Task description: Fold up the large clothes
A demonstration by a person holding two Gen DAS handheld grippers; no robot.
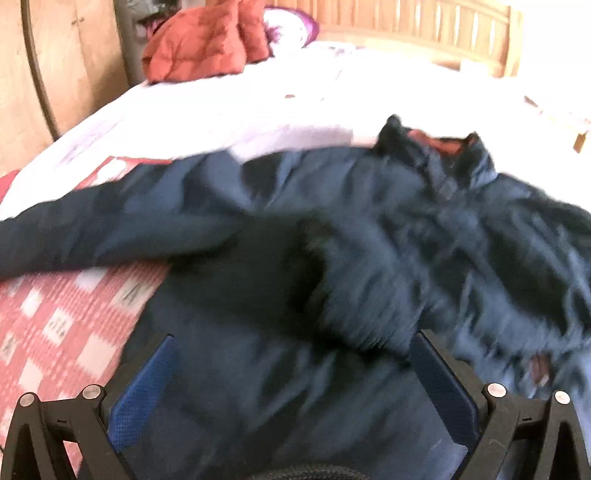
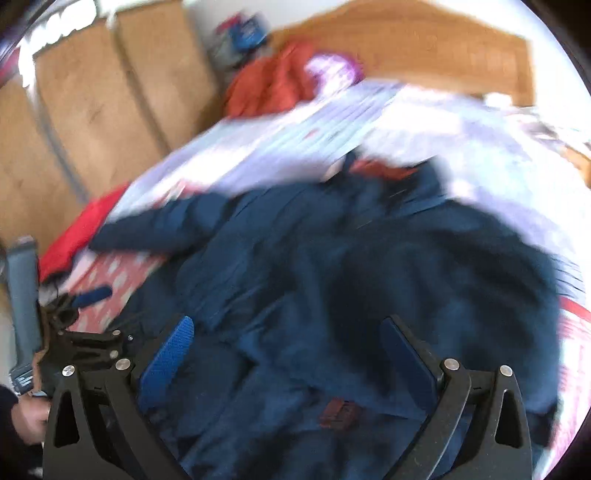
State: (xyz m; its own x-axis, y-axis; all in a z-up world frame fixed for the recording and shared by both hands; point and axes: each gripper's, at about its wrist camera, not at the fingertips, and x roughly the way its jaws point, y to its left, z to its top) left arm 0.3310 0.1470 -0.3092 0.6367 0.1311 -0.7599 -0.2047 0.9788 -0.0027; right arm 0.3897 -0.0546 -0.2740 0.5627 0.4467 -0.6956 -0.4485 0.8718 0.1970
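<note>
Navy padded jacket [image 1: 332,229], soft, bulky, likely slippery, lay beneath left gripper [image 1: 291,373] and right gripper [image 2: 288,358], both spread apart, empty; best pinched at hem.

Bright daylight overexposes the bedsheet [image 1: 258,110] — heavy motion blur; fisheye-warped edges.

Wooden headboard [image 1: 424,26], wood-panelled wall [image 2: 92,122], bright white bedsheet [image 1: 258,107], red-checked blanket [image 1: 62,325].
</note>
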